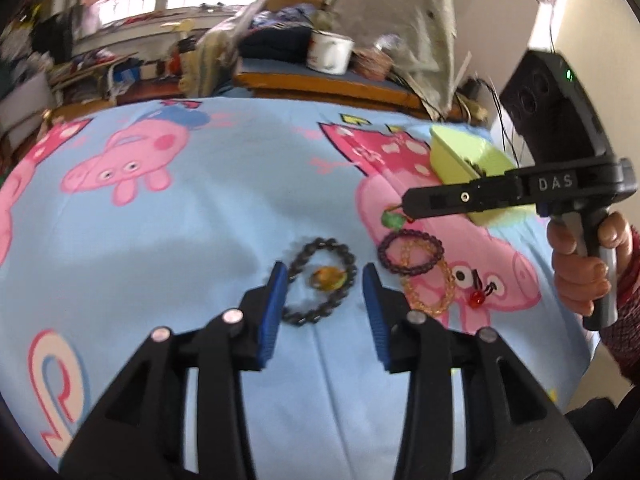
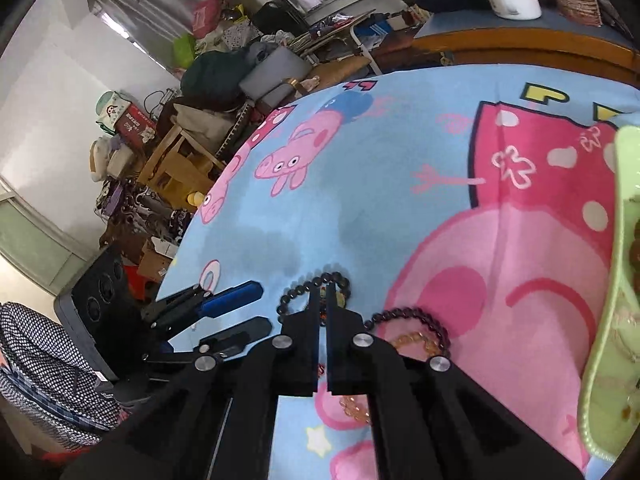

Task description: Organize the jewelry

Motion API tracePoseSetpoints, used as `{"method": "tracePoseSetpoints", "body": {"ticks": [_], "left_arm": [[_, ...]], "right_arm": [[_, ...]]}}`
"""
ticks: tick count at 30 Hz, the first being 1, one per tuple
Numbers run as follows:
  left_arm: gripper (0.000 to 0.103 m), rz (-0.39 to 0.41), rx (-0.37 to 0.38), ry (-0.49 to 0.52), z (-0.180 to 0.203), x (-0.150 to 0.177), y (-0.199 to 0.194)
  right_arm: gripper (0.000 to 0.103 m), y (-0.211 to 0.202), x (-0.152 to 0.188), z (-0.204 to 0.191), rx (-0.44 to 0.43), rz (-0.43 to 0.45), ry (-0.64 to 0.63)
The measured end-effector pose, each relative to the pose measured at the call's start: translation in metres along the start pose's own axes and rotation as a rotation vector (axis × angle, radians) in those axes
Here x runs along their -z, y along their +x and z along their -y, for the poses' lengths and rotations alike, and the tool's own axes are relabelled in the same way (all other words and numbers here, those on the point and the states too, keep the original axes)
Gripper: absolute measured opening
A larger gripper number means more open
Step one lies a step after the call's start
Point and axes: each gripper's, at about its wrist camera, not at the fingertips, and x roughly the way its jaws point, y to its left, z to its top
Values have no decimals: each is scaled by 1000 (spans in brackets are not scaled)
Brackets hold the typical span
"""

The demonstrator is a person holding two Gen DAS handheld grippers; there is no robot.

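far left: plain cartoon-print sheet [image 1: 160,220], nothing to sort there. next, left gripper [image 1: 325,270] with jaws parted, straddling the black bead bracelet [image 1: 304,314] without pressing it, probably lined up for a pinch on the beads. inside that loop, an amber ring [image 1: 328,278]. further right, purple bracelet [image 1: 420,270] overlapping an orange bead bracelet [image 1: 444,304], then a red earring [image 1: 476,299], all loose on the sheet. above these, right gripper [image 1: 404,204] closed tight, seemingly pinching a green piece [image 1: 393,219] by its hook, dangling free of the sheet, likely bound for the yellow-green tray [image 1: 452,152] just behind.
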Motion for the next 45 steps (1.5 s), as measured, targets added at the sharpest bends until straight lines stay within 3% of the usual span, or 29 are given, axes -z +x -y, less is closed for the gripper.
{"method": "tracePoseSetpoints", "body": {"ticks": [6, 9, 10, 14, 20, 25, 32, 38, 39, 41, 45], "left_arm": [[37, -80, 7, 10, 6, -6, 26], [20, -122, 27, -30, -3, -6, 43], [16, -121, 38, -38, -6, -6, 44], [15, -108, 90, -114, -17, -8, 38], [15, -35, 245, -246, -31, -17, 7], [15, -28, 292, -175, 14, -46, 6], [16, -44, 393, 42, 131, -85, 33], [16, -134, 365, 123, 191, -102, 86], [20, -163, 348, 118, 195, -105, 99], [62, -212, 317, 90, 194, -107, 117], [62, -223, 298, 34, 179, -112, 126]], "right_arm": [[0, -2, 14, 4, -27, 7, 13], [0, -5, 17, 7, -31, 17, 21], [0, -8, 19, 8, -33, 20, 24], [0, -14, 21, 13, -46, 32, 30], [0, -35, 23, 18, -78, 89, 38], [0, -85, 31, 32, -49, 213, 40], [0, -166, 69, 83, 93, 388, 124], [0, -178, 89, 118, 165, 387, 172], [0, -176, 89, 120, 167, 386, 176], [0, -175, 89, 126, 177, 393, 194], [0, -185, 94, 135, 153, 436, 225]]}}
